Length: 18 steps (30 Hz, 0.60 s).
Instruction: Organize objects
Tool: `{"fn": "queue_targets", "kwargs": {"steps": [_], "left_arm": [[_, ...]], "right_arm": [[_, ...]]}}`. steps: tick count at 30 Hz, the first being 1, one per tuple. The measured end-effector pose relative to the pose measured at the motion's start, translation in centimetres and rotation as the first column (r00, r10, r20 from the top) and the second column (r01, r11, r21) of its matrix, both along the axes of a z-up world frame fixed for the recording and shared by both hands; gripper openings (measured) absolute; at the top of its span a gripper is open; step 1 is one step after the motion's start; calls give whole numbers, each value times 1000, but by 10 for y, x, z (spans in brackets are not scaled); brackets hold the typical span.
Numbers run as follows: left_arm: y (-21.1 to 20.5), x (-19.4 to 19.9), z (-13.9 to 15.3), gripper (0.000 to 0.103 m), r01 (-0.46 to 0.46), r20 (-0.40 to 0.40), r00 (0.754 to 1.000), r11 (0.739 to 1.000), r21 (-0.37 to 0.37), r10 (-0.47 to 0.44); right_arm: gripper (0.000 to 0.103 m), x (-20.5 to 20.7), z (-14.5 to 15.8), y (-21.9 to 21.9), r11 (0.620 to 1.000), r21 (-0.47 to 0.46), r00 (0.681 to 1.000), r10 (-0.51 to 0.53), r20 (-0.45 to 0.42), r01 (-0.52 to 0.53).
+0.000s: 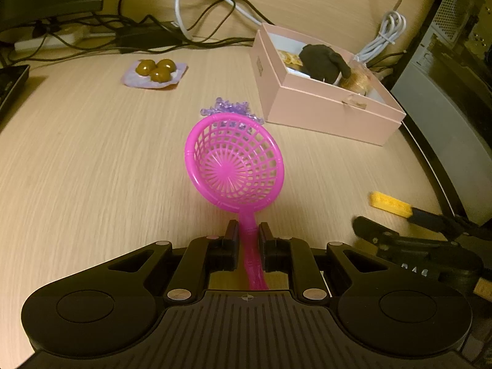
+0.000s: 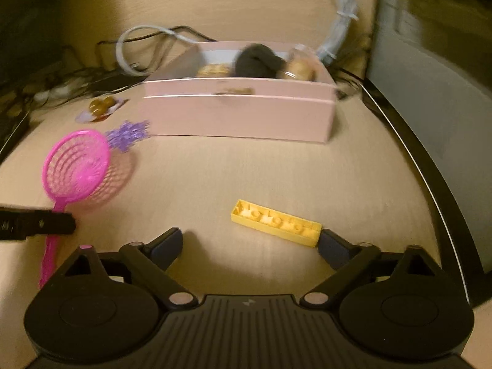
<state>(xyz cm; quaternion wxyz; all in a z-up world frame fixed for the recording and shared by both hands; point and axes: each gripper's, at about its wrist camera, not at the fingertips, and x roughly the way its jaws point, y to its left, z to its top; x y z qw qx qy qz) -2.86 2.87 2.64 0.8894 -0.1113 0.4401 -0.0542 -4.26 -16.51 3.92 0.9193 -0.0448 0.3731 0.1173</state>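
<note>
Strainer handle is clamped in the left gripper, pink basket tilted up off the desk and short of the box, with purple beads between basket and box corner. Right gripper jaws stand wide with nothing pinched, yellow brick lying on the desk in front of the box, its near end just at the right fingertip. Box is open, holding a dark lump and some tan items; brown sweets sit well left of it.
</note>
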Motion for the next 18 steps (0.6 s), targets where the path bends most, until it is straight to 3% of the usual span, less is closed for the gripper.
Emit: {"fn": "queue_targets", "kwargs": {"steps": [2,7,16,18], "left_arm": [[0,0,0,16,1,1,1000,1000,-2,-1],[1,0,-1,16,2,3,1000,1000,-6,-2],[1,-1,-1,16,3,7,1000,1000,-6,-3],[1,-1,0,16,3,7,1000,1000,-7,-3]], "right_arm": [[80,-4,2,2,998,-3,998,64,4,-64],[80,-16,4,-6,991,-36,992,128,20,-127],[80,10,5,-40,989,-124,995,-75,67,83],[80,9,11,-43,996,-65,997,-59,55,62]]}}
